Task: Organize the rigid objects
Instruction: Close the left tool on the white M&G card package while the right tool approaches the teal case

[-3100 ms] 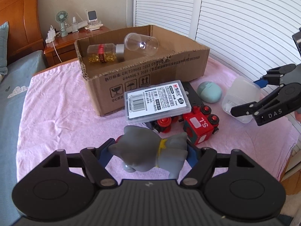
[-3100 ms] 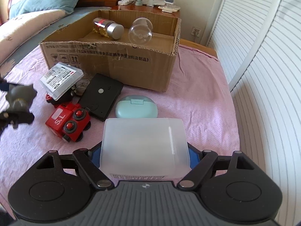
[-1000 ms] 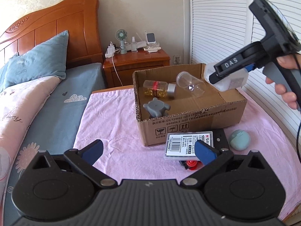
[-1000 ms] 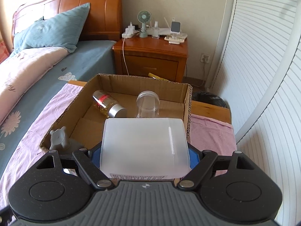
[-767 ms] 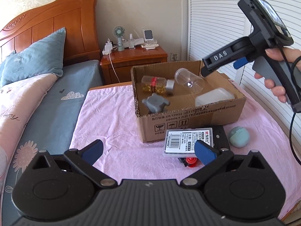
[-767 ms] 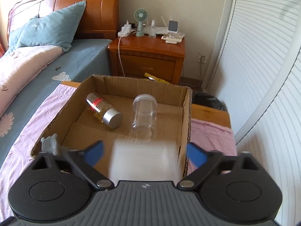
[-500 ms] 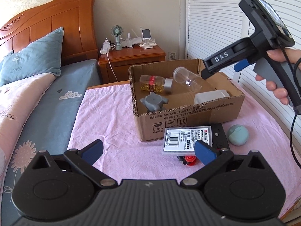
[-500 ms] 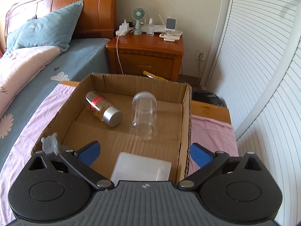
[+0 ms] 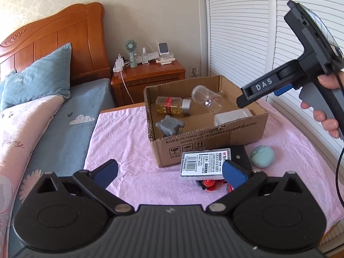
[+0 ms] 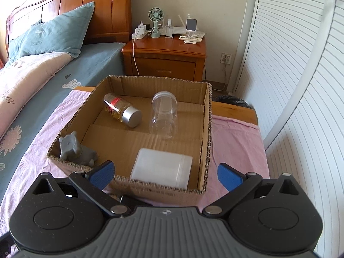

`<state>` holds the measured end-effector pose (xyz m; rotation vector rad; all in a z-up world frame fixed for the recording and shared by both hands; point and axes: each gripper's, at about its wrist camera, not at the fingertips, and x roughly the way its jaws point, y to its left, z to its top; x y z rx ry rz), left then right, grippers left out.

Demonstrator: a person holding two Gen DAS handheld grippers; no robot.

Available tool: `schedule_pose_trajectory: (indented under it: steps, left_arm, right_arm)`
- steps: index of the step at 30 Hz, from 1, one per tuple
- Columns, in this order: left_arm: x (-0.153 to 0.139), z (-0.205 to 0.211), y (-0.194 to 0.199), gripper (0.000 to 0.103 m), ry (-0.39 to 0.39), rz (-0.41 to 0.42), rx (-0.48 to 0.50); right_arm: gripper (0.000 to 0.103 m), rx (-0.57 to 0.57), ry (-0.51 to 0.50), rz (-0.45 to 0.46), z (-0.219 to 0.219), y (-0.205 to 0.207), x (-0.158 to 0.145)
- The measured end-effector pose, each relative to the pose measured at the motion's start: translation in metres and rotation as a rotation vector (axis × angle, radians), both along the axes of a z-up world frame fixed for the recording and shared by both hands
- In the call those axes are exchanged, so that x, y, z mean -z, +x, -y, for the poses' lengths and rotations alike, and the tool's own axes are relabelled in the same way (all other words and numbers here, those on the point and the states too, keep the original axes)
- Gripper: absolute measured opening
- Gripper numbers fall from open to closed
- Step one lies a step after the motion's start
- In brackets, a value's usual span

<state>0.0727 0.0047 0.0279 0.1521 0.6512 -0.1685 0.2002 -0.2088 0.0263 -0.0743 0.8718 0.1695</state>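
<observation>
Box (image 10: 206,129) wall fronts white container (image 10: 161,169); bed (image 10: 43,81) beside.

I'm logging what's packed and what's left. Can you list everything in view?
box: 1, brown, on pink cloth
pill bottle: 1, amber, silver cap, in box
clear jar: 1, in box
grey toy: 1, in box
white tub: 1, in box
labelled case: 1, clear, before box
black slab: 1, under case
red toy: 1, under case
teal case: 1, right of box
left claw: open, empty
right claw: open, empty
</observation>
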Motion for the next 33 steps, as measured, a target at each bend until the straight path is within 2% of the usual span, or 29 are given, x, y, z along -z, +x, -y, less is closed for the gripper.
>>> schedule_pose_trajectory:
  steps: [11, 21, 27, 33]
  left_arm:
    - [-0.008, 0.013, -0.017, 0.102, 0.036, -0.001, 0.082]
    - [0.018, 0.011, -0.001, 0.102, -0.013, -0.073, 0.084]
    - [0.042, 0.01, 0.012, 0.102, 0.008, -0.125, 0.075]
    - [0.059, 0.009, 0.019, 0.102, 0.004, -0.179, 0.067]
  right_arm:
    - [0.103, 0.01, -0.005, 0.005, 0.013, -0.046, 0.005]
    - [0.103, 0.029, -0.055, 0.011, 0.013, -0.081, 0.038]
    - [0.103, 0.022, -0.101, -0.01, 0.011, -0.092, 0.065]
    - [0.103, 0.035, -0.086, -0.043, 0.014, -0.087, 0.084]
